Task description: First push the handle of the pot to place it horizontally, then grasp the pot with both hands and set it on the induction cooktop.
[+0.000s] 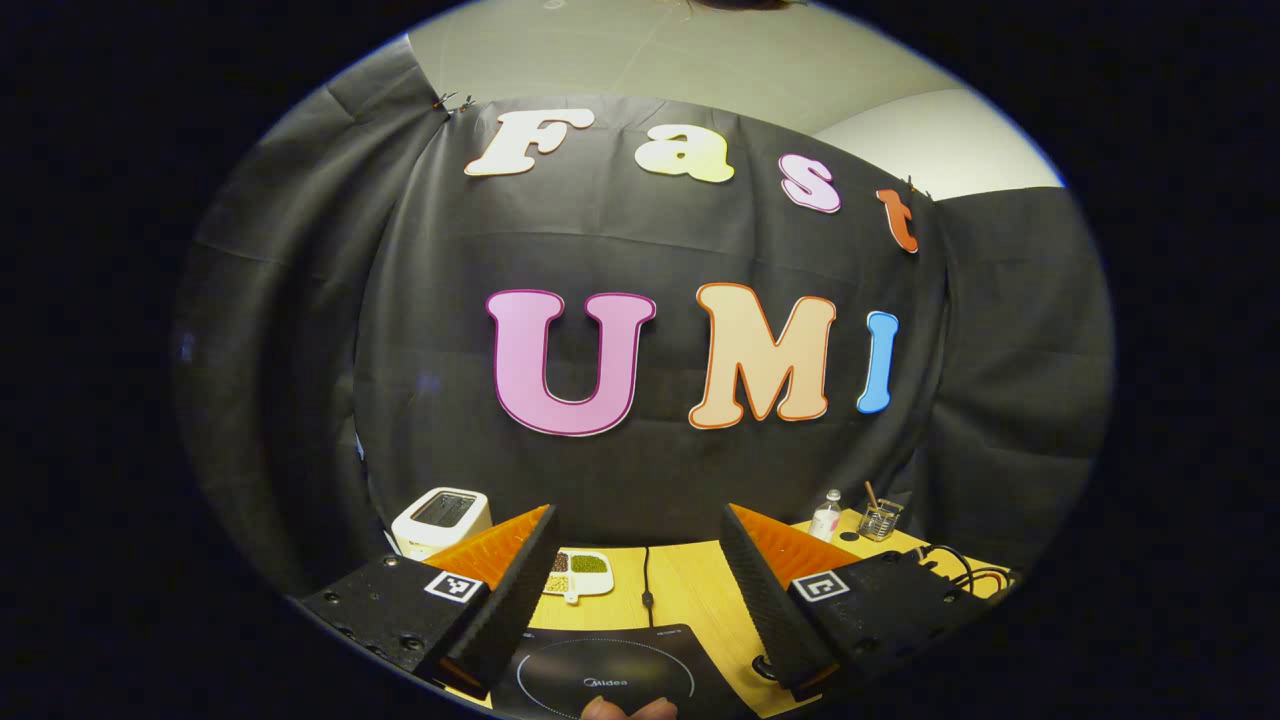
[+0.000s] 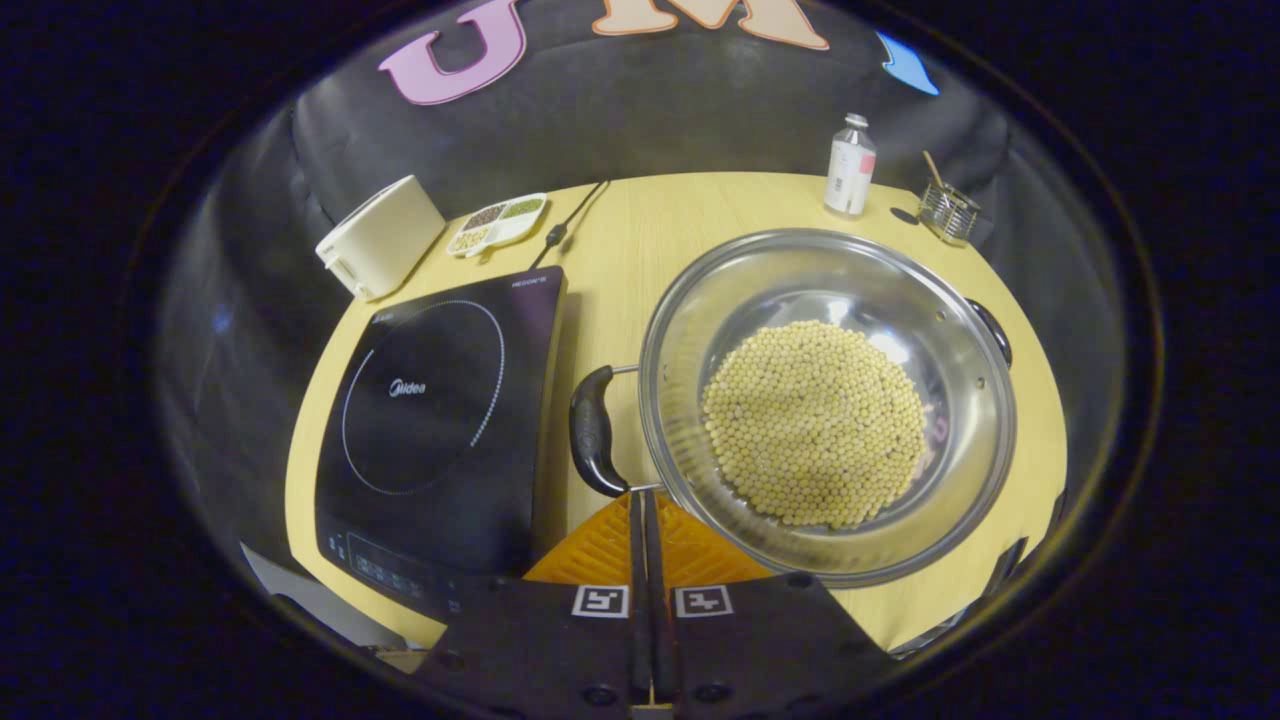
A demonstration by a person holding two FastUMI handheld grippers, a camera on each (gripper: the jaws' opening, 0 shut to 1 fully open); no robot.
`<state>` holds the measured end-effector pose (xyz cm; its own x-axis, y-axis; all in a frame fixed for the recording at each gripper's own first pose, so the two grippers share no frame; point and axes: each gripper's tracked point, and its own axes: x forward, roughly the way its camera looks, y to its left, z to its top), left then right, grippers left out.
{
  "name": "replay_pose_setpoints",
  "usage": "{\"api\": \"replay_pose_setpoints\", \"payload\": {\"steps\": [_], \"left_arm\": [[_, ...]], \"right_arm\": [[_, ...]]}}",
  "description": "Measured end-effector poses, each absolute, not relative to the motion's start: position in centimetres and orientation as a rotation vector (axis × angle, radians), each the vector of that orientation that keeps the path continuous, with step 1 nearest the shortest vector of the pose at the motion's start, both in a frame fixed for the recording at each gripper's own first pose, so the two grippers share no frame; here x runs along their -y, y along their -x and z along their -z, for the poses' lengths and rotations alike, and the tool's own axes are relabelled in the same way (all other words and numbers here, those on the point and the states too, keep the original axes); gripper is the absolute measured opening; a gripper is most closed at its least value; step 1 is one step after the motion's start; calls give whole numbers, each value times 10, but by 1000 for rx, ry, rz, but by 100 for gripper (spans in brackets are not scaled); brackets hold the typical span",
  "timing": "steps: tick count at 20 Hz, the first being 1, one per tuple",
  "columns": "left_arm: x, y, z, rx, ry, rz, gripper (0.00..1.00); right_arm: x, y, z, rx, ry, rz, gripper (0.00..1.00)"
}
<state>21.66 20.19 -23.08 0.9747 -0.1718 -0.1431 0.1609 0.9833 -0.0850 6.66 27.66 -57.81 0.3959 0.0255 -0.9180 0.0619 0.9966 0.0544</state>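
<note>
A steel pot (image 2: 960, 330) filled with yellow beans (image 2: 815, 422) sits on the wooden table (image 2: 640, 230), right of the black induction cooktop (image 2: 440, 400). One black pot handle (image 2: 592, 430) points toward the cooktop; the other handle (image 2: 992, 330) is on the far rim. My right gripper (image 2: 643, 497) is shut with nothing in it, its tips touching or just short of the near handle's lower end. My left gripper (image 1: 640, 575) is open, held up above the cooktop (image 1: 610, 680) and facing the booth wall.
A white toaster (image 2: 380, 235), a divided dish of grains (image 2: 497, 222), a small bottle (image 2: 850, 165) and a wire cup (image 2: 948, 212) line the table's far edge. A power cord (image 2: 565, 225) runs from the cooktop to the back. A fingertip (image 1: 628, 709) shows at the left view's bottom.
</note>
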Motion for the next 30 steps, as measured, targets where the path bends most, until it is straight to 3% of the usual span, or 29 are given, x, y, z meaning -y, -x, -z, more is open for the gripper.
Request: {"api": "replay_pose_setpoints", "payload": {"steps": [5, 6, 7, 17, 18, 19, 22, 29, 30], "left_arm": [[-204, -213, 230, -156, 66, 161, 96], [-202, -212, 230, -161, 65, 162, 96], [-199, -210, 231, -166, 67, 167, 96], [-151, -190, 261, -301, 93, 251, 95], [-145, -189, 266, -325, 95, 259, 92], [-140, -187, 271, -346, 96, 262, 90], [-120, -185, 295, -426, 107, 273, 86], [-72, -172, 371, -666, 115, 216, 86], [-64, -170, 384, -703, 112, 208, 86]], "right_arm": [[-272, -79, 566, -1132, -120, 31, 0], [-268, -79, 563, -1124, -125, 37, 4], [-265, -79, 557, -1110, -129, 44, 0], [-153, -87, 501, -949, -36, 217, 16], [-141, -88, 498, -943, -18, 228, 31], [-131, -90, 495, -939, 5, 237, 36], [-101, -101, 488, -904, 85, 245, 73], [-37, -134, 500, -906, 161, 209, 82], [-28, -137, 504, -914, 166, 197, 79]]}}
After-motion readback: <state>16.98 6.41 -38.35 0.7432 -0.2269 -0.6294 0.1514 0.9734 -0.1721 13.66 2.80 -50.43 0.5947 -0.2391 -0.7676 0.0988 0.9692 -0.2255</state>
